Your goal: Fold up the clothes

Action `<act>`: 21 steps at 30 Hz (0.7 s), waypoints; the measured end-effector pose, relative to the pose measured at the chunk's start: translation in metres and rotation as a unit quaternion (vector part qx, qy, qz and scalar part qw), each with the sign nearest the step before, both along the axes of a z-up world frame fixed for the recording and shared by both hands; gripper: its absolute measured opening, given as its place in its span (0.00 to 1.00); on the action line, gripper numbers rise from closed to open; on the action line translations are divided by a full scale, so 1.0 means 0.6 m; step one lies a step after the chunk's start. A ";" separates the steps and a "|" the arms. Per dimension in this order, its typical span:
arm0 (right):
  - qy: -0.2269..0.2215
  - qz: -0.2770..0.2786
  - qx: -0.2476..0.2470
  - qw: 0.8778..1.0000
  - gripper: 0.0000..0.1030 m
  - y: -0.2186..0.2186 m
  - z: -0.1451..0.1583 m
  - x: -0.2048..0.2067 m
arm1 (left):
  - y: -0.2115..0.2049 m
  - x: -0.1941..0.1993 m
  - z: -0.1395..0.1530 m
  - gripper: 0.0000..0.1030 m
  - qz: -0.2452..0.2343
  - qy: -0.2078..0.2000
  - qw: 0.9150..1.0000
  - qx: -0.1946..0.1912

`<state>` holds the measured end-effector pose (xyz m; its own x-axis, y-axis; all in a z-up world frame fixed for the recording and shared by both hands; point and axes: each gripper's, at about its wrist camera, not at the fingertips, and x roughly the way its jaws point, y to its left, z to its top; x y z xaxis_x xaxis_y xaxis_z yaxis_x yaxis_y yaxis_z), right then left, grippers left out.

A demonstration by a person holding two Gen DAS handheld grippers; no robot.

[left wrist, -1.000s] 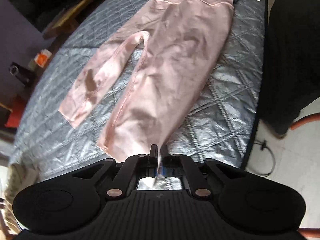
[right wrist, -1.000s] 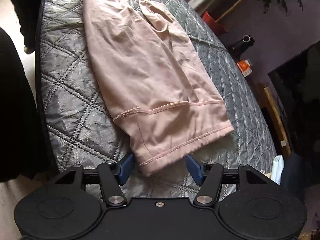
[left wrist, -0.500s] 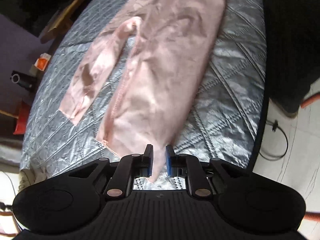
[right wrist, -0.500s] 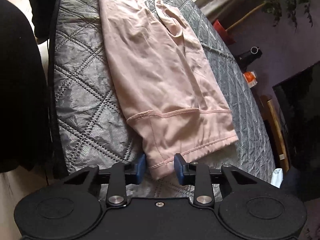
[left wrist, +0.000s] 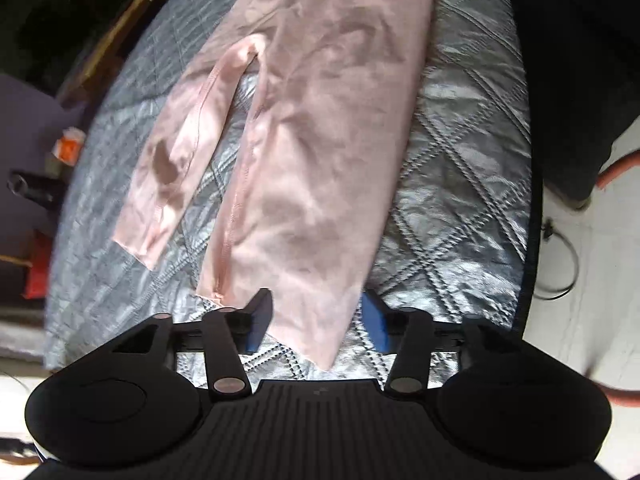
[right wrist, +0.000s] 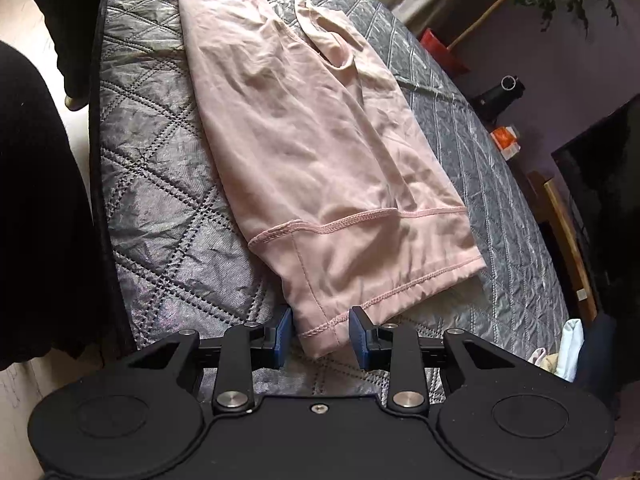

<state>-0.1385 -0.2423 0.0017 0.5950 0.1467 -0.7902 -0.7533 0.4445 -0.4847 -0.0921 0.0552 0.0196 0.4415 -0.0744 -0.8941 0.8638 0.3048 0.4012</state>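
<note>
The pink leggings [left wrist: 320,152] are lying flat and lengthwise on the grey quilted bed [left wrist: 460,184], one leg splayed off to the side. The left gripper [left wrist: 316,318] is letting go: its jaws have just been opening, and the cuff is lying loose between them, untouched by the pads. At the waistband end, the right gripper [right wrist: 320,336] is standing part-open astride the waistband corner [right wrist: 320,340], its blue pads just clear of the cloth. Before folding, the stray leg probably needs laying over its twin, seams aligned. Both grippers should be pinching only hem corners and lifting together, so the thin fabric is not dragging or bunching.
</note>
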 end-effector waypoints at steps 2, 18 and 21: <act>0.007 -0.008 0.006 1.000 0.27 -0.002 0.002 0.005 | 0.004 0.021 0.003 0.67 0.011 0.025 1.000 -0.007; 0.034 -0.063 0.060 0.996 0.21 -0.014 0.011 0.017 | -0.001 -0.006 0.004 0.00 -0.019 0.081 0.996 -0.013; 0.038 -0.086 0.089 0.992 0.17 -0.022 0.021 0.022 | 0.003 -0.008 0.014 0.00 -0.007 0.081 0.996 -0.030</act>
